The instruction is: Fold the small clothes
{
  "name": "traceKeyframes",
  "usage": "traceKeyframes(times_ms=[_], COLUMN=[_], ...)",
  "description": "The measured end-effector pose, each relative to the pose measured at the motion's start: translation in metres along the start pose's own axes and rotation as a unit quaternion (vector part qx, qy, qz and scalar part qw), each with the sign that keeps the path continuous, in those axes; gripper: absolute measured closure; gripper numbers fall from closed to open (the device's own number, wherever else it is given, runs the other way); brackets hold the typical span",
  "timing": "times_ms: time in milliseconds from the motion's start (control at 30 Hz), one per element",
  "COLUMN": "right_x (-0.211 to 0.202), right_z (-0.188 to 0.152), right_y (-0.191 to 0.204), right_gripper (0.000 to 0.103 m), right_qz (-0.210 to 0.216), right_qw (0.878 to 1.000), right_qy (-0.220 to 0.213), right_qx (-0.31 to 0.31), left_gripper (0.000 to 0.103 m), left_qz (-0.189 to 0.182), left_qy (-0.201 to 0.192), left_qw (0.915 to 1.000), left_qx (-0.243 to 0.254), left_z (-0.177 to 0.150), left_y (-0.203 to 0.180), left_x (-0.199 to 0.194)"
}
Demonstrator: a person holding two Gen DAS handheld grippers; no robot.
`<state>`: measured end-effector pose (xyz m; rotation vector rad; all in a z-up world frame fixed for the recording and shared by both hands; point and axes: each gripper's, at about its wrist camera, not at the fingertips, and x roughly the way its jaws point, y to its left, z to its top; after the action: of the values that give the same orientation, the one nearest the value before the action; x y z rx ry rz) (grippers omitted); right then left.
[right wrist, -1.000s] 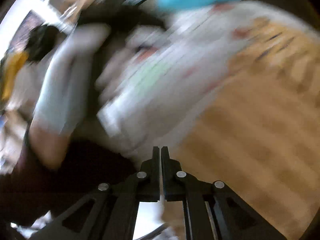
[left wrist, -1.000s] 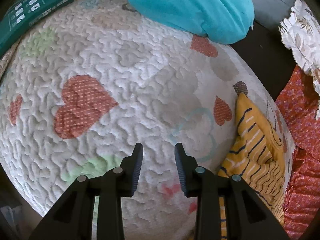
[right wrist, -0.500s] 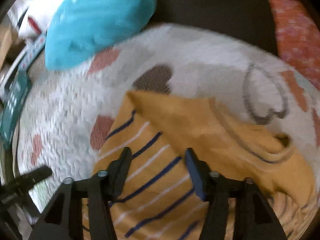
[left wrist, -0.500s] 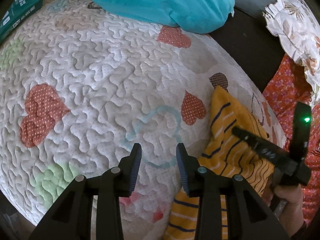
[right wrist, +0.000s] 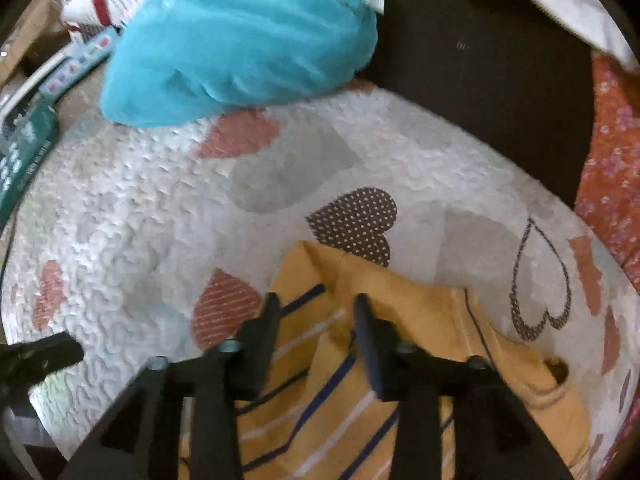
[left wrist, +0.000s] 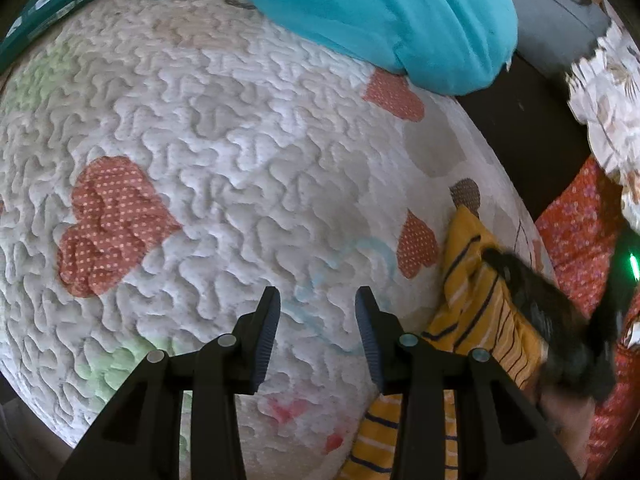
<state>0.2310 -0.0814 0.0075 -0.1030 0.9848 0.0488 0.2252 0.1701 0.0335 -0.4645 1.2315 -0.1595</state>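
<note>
A yellow garment with navy and white stripes [right wrist: 420, 340] lies crumpled on a white quilt with hearts [right wrist: 140, 220]. My right gripper [right wrist: 316, 312] hovers over the garment's upper left corner. Its jaws are opening, with a low ridge of the cloth under the gap and the pads not pressing it. In the left wrist view the same garment [left wrist: 476, 312] lies at the right, and the right gripper [left wrist: 500, 264] shows there as a blurred black shape above it. My left gripper [left wrist: 318, 312] hangs over bare quilt [left wrist: 220, 140] left of the garment, its jaws opening with nothing between them.
A teal bundle of cloth [left wrist: 380, 12] lies at the quilt's far edge. A green box [left wrist: 60, 4] sits at the far left. Right of the quilt are a dark surface [left wrist: 520, 120], red floral cloth [left wrist: 580, 232] and white floral cloth [left wrist: 608, 92].
My right gripper swung in fast from the left and came over the yellow garment, its jaws going from shut to apart. The left gripper shifted a little and its jaws spread slightly.
</note>
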Motion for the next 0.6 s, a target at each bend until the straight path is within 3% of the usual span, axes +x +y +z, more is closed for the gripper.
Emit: traceKeyframes(times_ms=[100, 233, 367, 500, 600], right_x=[-0.019, -0.008, -0.004, -0.031, -0.049], right_z=[-0.03, -0.075, -0.091, -0.105, -0.129], right_y=[0.015, 0.039, 0.048, 0.011, -0.038], right_gripper=[0.06, 0.064, 0.06, 0.06, 0.06], right_qz=[0.065, 0.07, 0.13, 0.206, 0.173], right_qw=[0.998, 0.996, 0.989, 0.969, 0.967], right_qy=[0.006, 0.054, 0.055, 0.022, -0.011], right_qx=[0.007, 0.006, 0.053, 0.132, 0.187], left_gripper=[0.065, 0.064, 0.064, 0.063, 0.062], left_qz=[-0.001, 0.002, 0.015, 0.023, 0.029], left_qy=[-0.008, -0.016, -0.021, -0.023, -0.023], left_qw=[0.9999, 0.9998, 0.9997, 0.9995, 0.999], left_qx=[-0.009, -0.009, -0.003, 0.003, 0.023], left_z=[0.004, 0.004, -0.001, -0.008, -0.016], left_y=[0.004, 0.003, 0.004, 0.005, -0.005], left_x=[-0.004, -0.007, -0.009, -0.011, -0.01])
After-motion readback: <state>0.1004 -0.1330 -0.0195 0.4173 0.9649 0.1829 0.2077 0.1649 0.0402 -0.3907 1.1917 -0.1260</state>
